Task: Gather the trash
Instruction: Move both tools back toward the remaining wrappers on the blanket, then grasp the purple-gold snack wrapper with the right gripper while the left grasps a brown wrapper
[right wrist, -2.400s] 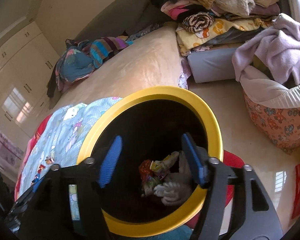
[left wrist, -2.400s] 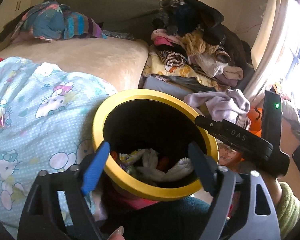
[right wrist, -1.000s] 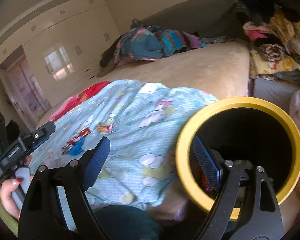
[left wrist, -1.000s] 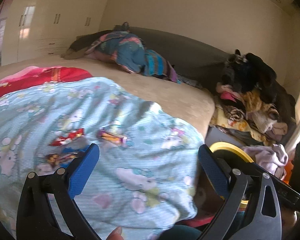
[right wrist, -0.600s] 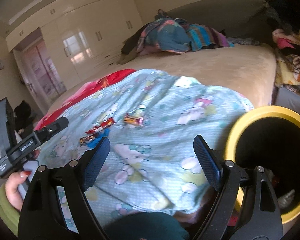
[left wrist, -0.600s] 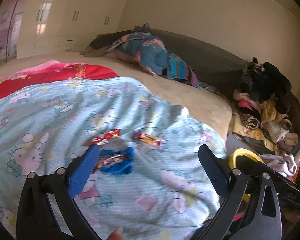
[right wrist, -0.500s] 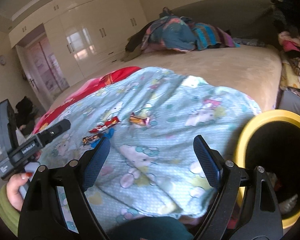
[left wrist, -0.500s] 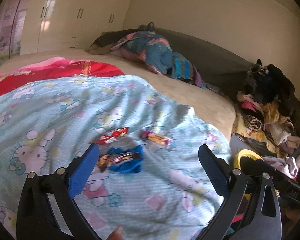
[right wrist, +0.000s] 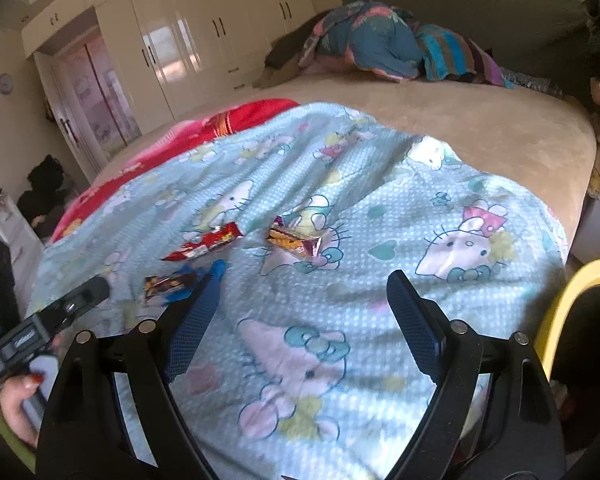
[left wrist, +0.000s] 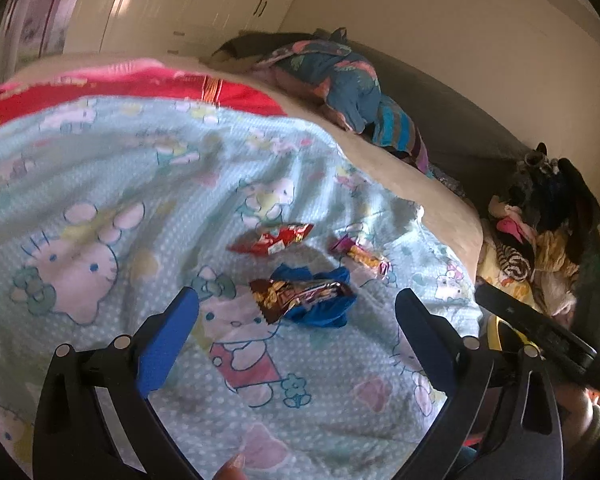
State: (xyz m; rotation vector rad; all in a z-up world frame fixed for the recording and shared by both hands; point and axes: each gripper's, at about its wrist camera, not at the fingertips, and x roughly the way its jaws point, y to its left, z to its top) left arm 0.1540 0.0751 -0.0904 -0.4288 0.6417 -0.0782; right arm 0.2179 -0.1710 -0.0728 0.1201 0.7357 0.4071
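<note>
Several snack wrappers lie on a light blue cartoon-print blanket (left wrist: 100, 184): a red wrapper (left wrist: 271, 238) (right wrist: 204, 244), an orange-pink wrapper (left wrist: 360, 254) (right wrist: 294, 240), and a brown foil wrapper (left wrist: 296, 294) (right wrist: 168, 282) resting on a blue wrapper (left wrist: 324, 308). My left gripper (left wrist: 296, 326) is open, empty, just short of the brown foil wrapper. My right gripper (right wrist: 300, 312) is open and empty above bare blanket, right of the wrappers. The yellow-rimmed bin (right wrist: 580, 280) shows at the right edge.
A beige bed cover (right wrist: 480, 120) extends behind the blanket, with a red blanket (right wrist: 228, 120) and a heap of blue clothes (right wrist: 380, 44) farther back. Piled clothes (left wrist: 540, 232) sit right of the bed. Cream wardrobes (right wrist: 204, 32) line the wall.
Both grippers swung left from the bin toward the blanket. The wrappers came closer and more central in the left view; the bin slid to the right edge.
</note>
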